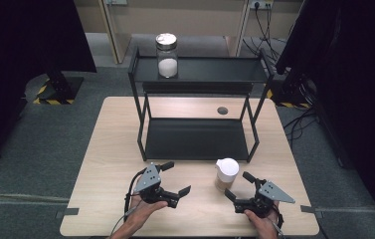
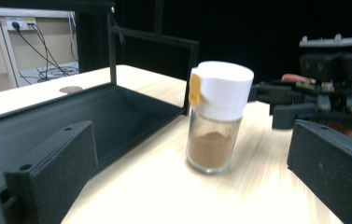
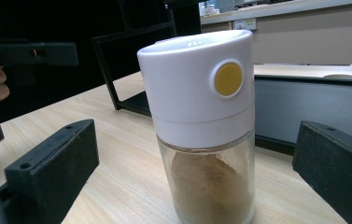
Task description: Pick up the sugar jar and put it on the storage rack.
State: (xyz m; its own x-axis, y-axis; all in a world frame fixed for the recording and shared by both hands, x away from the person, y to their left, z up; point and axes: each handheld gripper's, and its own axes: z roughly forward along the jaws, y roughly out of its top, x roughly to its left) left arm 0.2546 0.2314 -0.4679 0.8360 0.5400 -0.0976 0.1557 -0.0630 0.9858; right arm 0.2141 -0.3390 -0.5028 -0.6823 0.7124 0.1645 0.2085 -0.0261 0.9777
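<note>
A glass spice jar [image 1: 226, 173] with brown powder and a white cap bearing a yellow button stands upright on the wooden table [image 1: 110, 149], just in front of the black rack. My left gripper [image 1: 177, 178] is open to the jar's left, with its jaws pointed at the jar [image 2: 215, 121] from a short way off. My right gripper [image 1: 238, 185] is open at the jar's near right. In the right gripper view the jar [image 3: 201, 116] stands close between the spread fingers [image 3: 52, 163], untouched. Each gripper is held in a hand.
A black two-tier metal rack [image 1: 197, 139] stands at mid-table; its lower tray is bare. On its top shelf [image 1: 215, 69] sits a glass jar [image 1: 166, 55] of white powder with a metal lid. A round cable hole [image 1: 222, 110] lies behind the rack.
</note>
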